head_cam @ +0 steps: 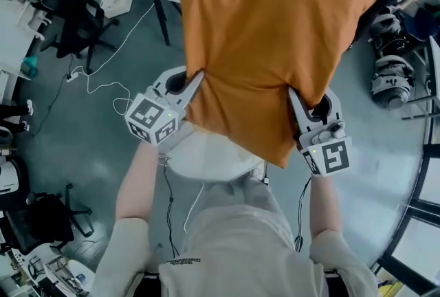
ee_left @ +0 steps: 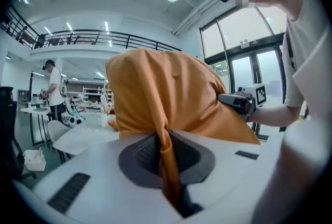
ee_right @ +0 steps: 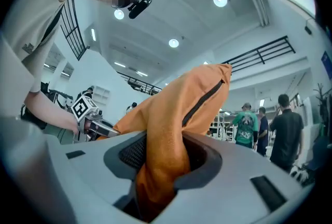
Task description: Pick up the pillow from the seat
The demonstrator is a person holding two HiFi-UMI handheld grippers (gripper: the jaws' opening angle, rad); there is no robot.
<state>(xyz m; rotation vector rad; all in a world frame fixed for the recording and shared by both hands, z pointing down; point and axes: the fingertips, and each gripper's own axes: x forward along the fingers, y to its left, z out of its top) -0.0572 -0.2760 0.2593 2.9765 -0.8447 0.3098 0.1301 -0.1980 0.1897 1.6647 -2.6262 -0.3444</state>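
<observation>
Pinching a thin fold of the pillow (head_cam: 268, 34) in my left gripper (head_cam: 194, 79), jaws pressed tight on the cloth. My right gripper (head_cam: 294, 97) clamps a thicker bunch at the other near corner. Pillow hangs in the air between them, clear of the white seat (head_cam: 203, 157) below. Step looks like the lift itself, near done. Next move calls for both grips firm and hands level; the bulky right bunch could slip.
</observation>
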